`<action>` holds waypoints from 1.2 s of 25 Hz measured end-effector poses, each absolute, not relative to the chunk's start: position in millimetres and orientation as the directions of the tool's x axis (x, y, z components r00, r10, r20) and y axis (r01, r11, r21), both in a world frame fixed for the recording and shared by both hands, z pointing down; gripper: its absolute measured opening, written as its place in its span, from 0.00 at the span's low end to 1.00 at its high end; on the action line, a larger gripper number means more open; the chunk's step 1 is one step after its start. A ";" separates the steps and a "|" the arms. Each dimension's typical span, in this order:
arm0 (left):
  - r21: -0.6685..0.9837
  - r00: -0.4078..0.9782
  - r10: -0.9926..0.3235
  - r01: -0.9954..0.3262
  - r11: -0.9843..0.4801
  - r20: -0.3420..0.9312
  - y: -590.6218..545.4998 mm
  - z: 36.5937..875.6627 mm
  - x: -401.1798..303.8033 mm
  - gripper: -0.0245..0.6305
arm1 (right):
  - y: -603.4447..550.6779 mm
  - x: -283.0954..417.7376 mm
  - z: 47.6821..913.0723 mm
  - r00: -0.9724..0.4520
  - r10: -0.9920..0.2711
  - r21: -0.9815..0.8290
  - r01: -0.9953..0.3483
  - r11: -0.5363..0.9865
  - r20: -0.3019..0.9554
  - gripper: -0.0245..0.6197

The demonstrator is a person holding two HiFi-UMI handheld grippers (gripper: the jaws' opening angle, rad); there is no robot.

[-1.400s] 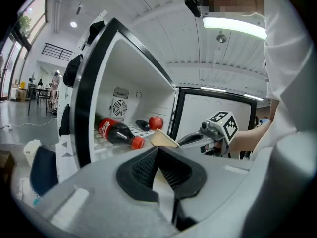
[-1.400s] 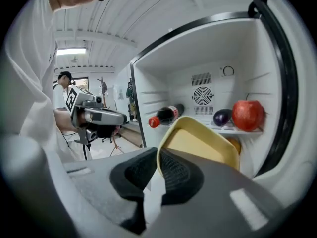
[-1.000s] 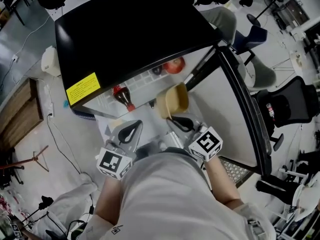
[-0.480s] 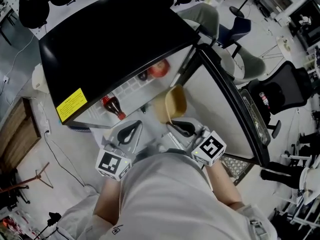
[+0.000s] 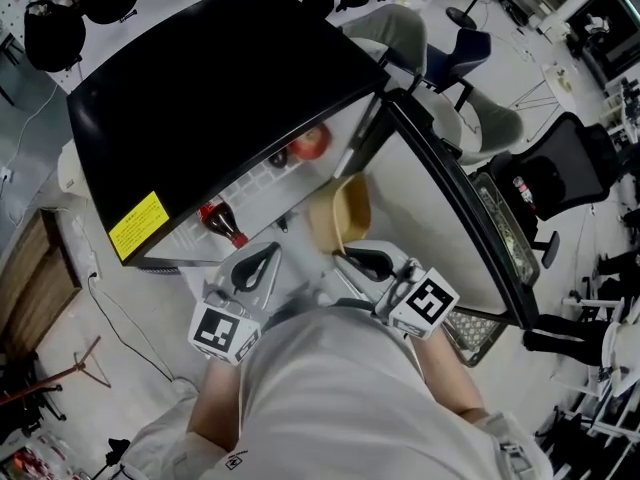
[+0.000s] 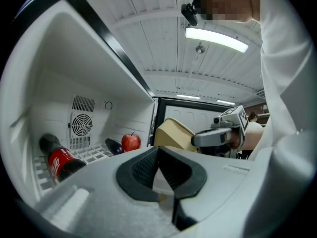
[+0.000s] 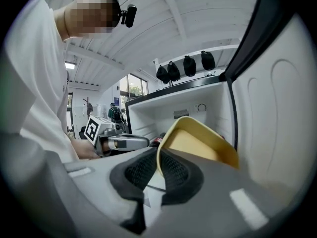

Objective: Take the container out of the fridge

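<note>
Fingers of the right gripper (image 5: 350,258) clamp the container (image 5: 342,211) by its thin rim; likely light, stiff, apt to pivot; left gripper (image 5: 255,265) fingers together, empty.

Office-like lab space, rolling office chairs (image 5: 575,168), loose floor cable (image 5: 122,313), ceiling strip light (image 6: 216,38), small fridge (image 5: 220,88).
</note>
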State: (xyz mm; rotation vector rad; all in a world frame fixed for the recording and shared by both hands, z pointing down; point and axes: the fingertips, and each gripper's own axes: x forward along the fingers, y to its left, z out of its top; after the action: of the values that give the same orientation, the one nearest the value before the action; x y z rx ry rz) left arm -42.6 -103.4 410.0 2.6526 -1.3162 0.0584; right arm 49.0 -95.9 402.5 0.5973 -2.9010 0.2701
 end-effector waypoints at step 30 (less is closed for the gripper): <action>0.144 0.585 -0.796 -0.811 -0.568 0.155 -95.9 420.5 -37.5 0.05 | -90.0 59.3 410.5 -0.907 -0.372 -0.141 -0.402 0.905 0.197 0.07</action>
State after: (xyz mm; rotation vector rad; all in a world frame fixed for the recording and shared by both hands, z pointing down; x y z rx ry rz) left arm -37.5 -95.9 420.5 2.6149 -1.3423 0.1076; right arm 59.3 -90.0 410.5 0.5935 -2.9030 0.2671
